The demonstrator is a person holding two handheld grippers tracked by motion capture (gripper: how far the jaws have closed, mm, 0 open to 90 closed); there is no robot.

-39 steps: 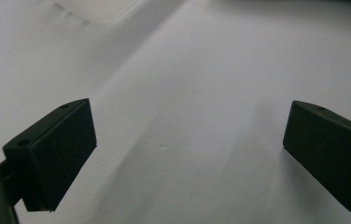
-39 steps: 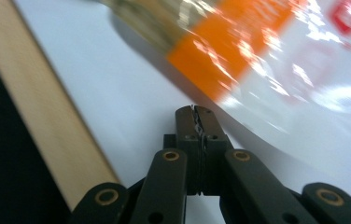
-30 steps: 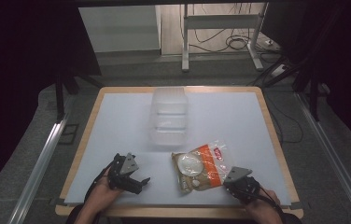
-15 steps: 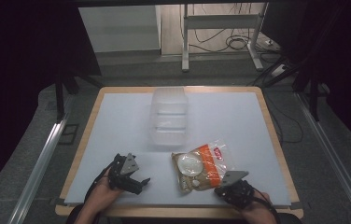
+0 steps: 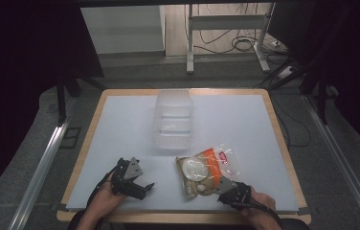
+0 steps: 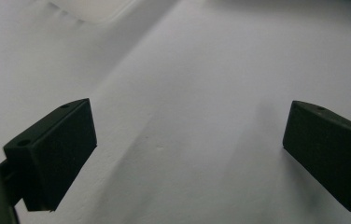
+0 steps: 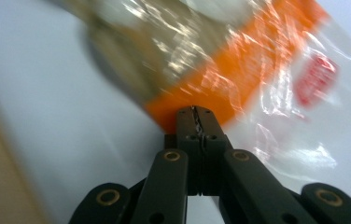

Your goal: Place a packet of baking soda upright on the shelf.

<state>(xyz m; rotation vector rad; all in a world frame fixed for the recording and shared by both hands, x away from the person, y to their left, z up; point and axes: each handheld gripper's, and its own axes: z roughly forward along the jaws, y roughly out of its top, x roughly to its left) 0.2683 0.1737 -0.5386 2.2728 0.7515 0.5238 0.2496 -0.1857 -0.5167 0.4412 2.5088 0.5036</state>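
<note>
A clear snack bag (image 5: 207, 165) with an orange band and pale round pieces inside lies on the white table top near the front edge. My right gripper (image 5: 224, 185) sits at the bag's near right corner. In the right gripper view its jaws (image 7: 197, 112) are pressed together with a sliver of the bag's (image 7: 229, 56) orange edge pinched between them. My left gripper (image 5: 145, 188) rests to the left of the bag, apart from it. Its jaws (image 6: 187, 154) stand wide open over bare table with nothing between them.
A clear plastic container (image 5: 173, 120) stands at the middle of the table, behind the bag; its corner shows in the left gripper view (image 6: 99, 7). The white top (image 5: 120, 124) has a wooden rim. Metal rails run down both sides of the table.
My right gripper has slid left along the front edge to the bag's near right corner. The left gripper and the bag have stayed where they were.
</note>
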